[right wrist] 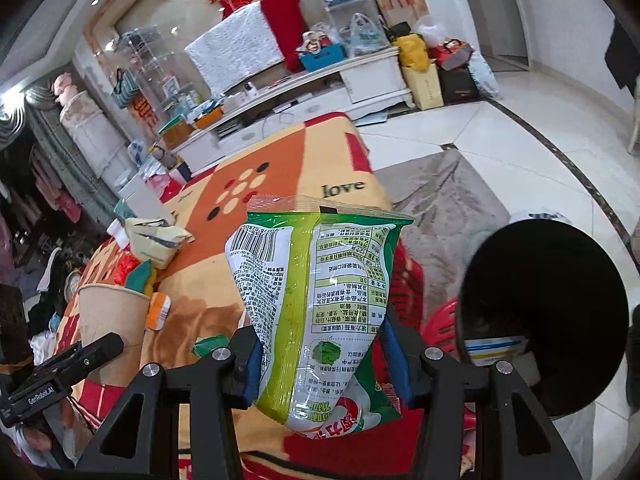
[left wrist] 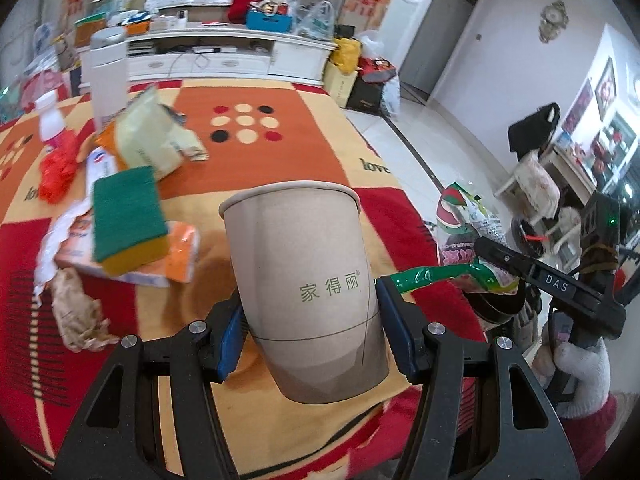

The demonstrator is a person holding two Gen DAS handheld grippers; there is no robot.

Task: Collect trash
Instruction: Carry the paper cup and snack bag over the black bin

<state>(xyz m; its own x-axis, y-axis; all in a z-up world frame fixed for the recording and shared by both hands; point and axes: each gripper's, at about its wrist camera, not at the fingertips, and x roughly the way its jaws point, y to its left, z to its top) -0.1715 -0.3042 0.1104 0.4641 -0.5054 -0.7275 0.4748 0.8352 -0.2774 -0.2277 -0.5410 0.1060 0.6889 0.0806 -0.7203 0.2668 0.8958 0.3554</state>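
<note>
Left gripper clamps the paper cup above the blanket; right gripper pinches the snack bag near the black bin; that slick film could slide free and miss the rim.

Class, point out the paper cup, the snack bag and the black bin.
paper cup (left wrist: 304, 280), left wrist view, its printed side.
snack bag (right wrist: 320, 300), right wrist view, its back panel.
black bin (right wrist: 548, 300), right wrist view, its dark inside wall.

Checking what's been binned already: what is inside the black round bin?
Inside the black round bin, a white carton with blue and yellow stripes lies near the bottom. The remaining interior is too dark to make out.
</note>
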